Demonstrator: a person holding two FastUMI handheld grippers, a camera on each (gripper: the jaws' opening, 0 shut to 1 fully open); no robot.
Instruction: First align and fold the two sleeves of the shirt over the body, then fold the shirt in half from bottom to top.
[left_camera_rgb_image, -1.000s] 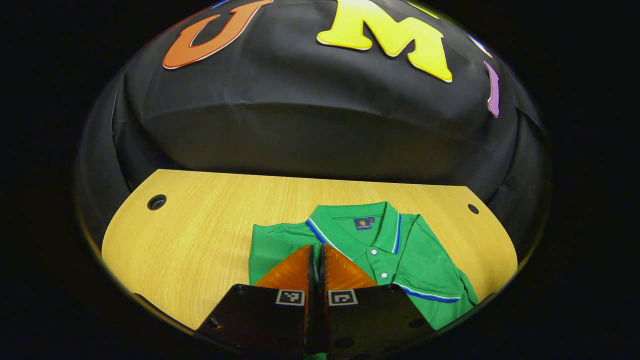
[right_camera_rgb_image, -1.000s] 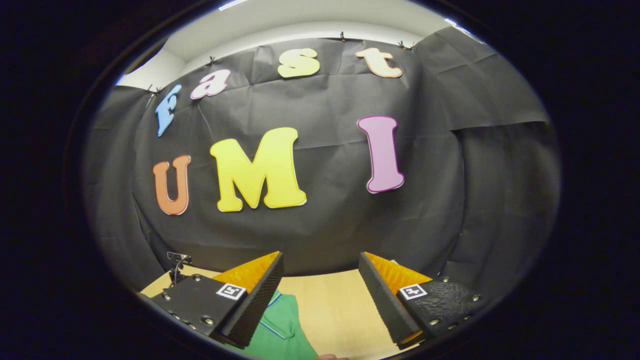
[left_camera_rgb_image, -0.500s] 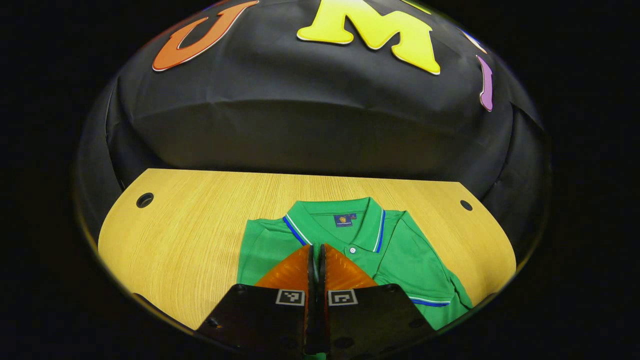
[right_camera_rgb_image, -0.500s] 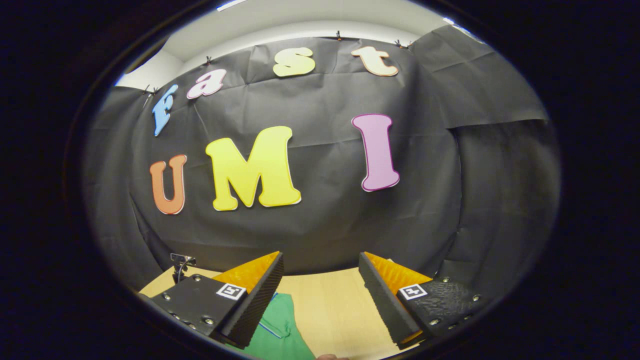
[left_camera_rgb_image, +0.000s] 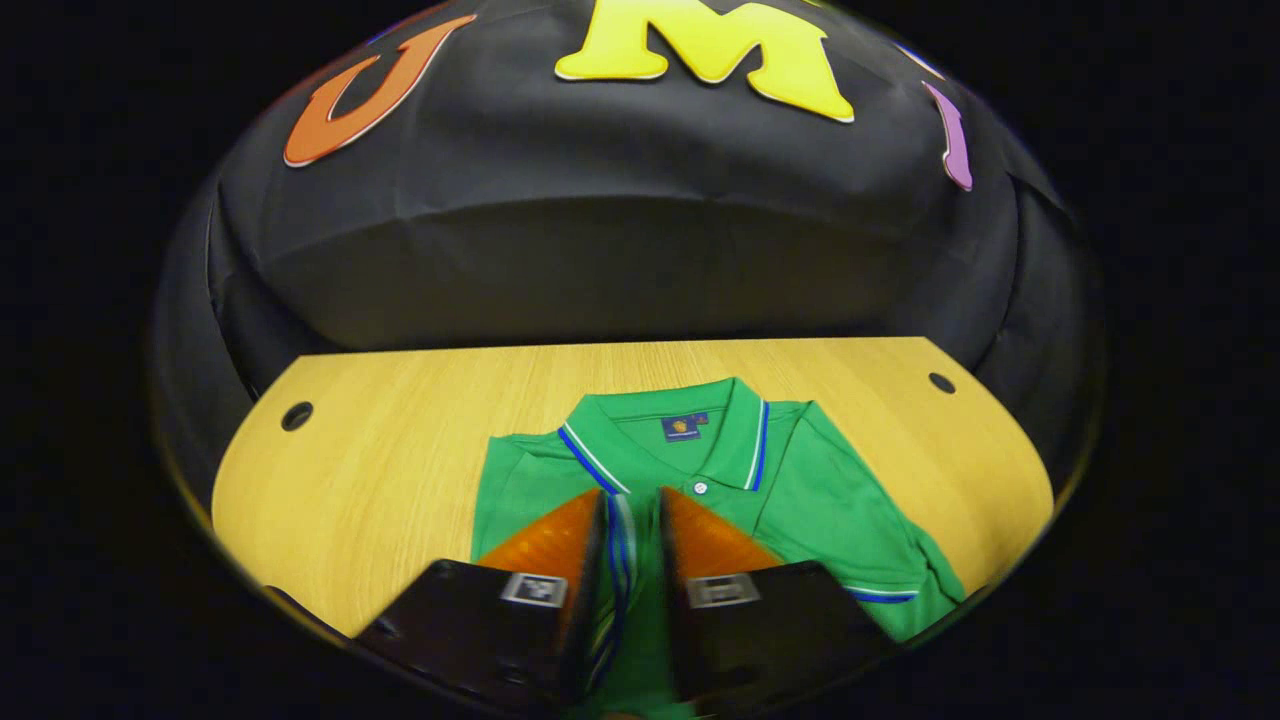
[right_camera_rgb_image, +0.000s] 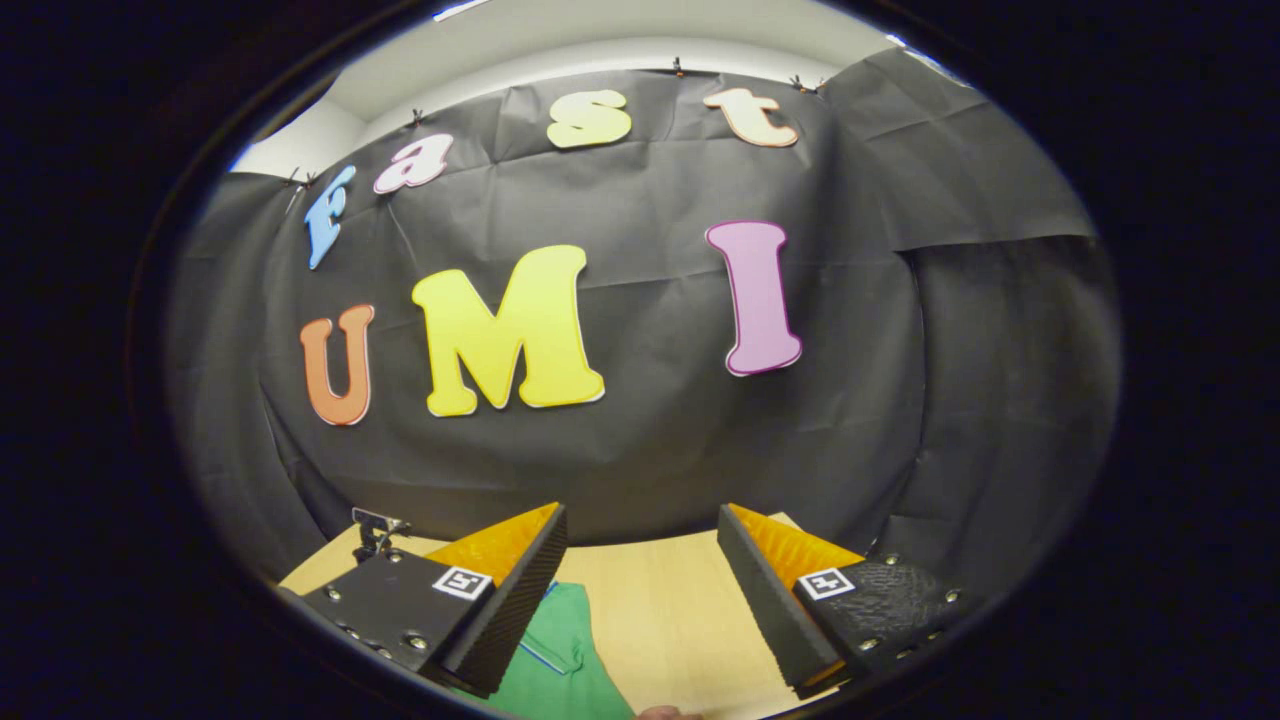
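Note:
A green polo shirt (left_camera_rgb_image: 800, 490) with blue and white trim lies face up on the wooden table (left_camera_rgb_image: 380, 450), collar (left_camera_rgb_image: 690, 420) towards the far wall. One sleeve is folded onto the body, its striped hem (left_camera_rgb_image: 880, 595) at the lower right. My left gripper (left_camera_rgb_image: 632, 495) hovers over the chest, slightly open, and a striped strip of green fabric shows in the gap between its fingers. In the right gripper view, my right gripper (right_camera_rgb_image: 640, 515) is held higher, wide open and holding nothing, with a corner of the shirt (right_camera_rgb_image: 560, 670) below its left finger.
Two round cable holes (left_camera_rgb_image: 297, 415) (left_camera_rgb_image: 940, 382) mark the table's far corners. Bare wood (right_camera_rgb_image: 670, 610) lies right of the shirt. A small black clamp-like fitting (right_camera_rgb_image: 375, 530) stands at the table's far left edge, and the black cloth wall rises just behind the table.
The left gripper, shut before, has parted its fingers, and striped fabric now shows between them. Its view has swung slightly right. The right gripper has barely moved.

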